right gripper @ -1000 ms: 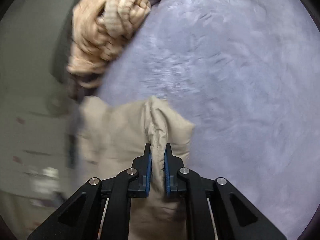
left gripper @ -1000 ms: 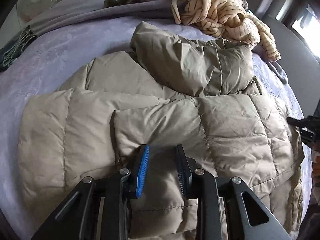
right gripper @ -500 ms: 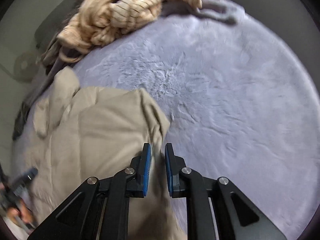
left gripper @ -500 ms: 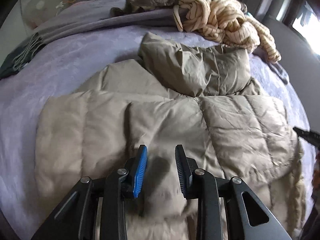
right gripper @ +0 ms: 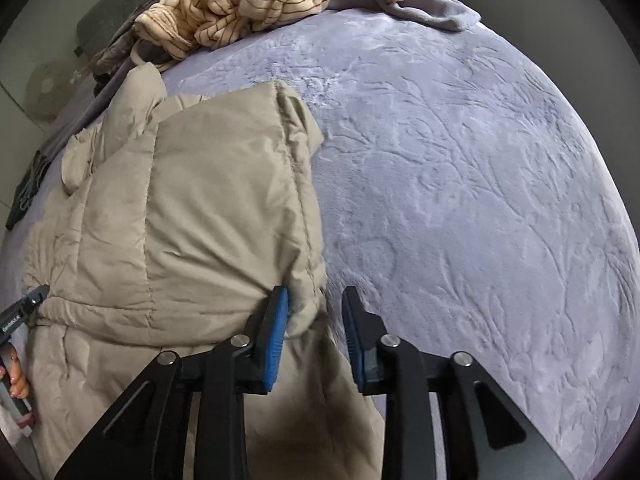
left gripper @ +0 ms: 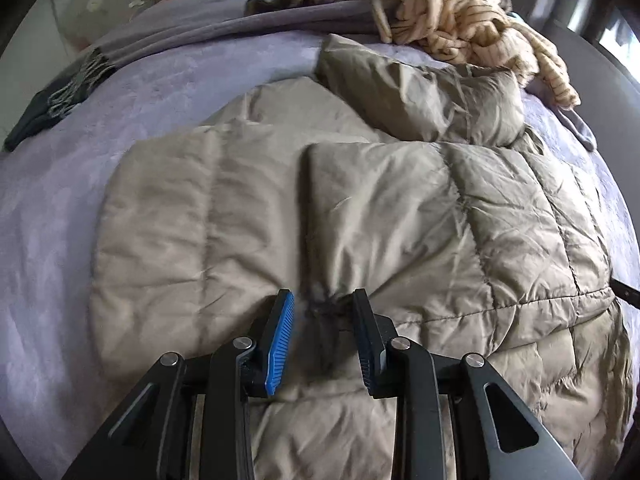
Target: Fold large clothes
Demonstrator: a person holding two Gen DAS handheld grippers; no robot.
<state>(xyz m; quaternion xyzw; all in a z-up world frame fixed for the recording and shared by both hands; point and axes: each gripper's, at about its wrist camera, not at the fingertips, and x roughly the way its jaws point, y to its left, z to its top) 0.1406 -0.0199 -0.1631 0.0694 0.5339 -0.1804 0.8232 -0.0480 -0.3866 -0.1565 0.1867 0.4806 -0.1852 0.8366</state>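
A lilac bedspread (right gripper: 460,168) was covered on one side by the tan puffer jacket (left gripper: 400,216). Both the left gripper (left gripper: 322,316) and right gripper (right gripper: 314,312) were held open over its folded edge.

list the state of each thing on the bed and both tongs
puffer jacket: lying flat, one panel folded over, hood crumpled
striped garment: bunched in a heap
grey scarf: laid out long, unfolded
left tongs: open, over the jacket's fold edge
right tongs: open, jacket edge between them

A striped cream garment (left gripper: 472,24) is heaped at the far edge of the lilac bedspread (right gripper: 460,184), beside a grey fringed blanket (left gripper: 192,32).
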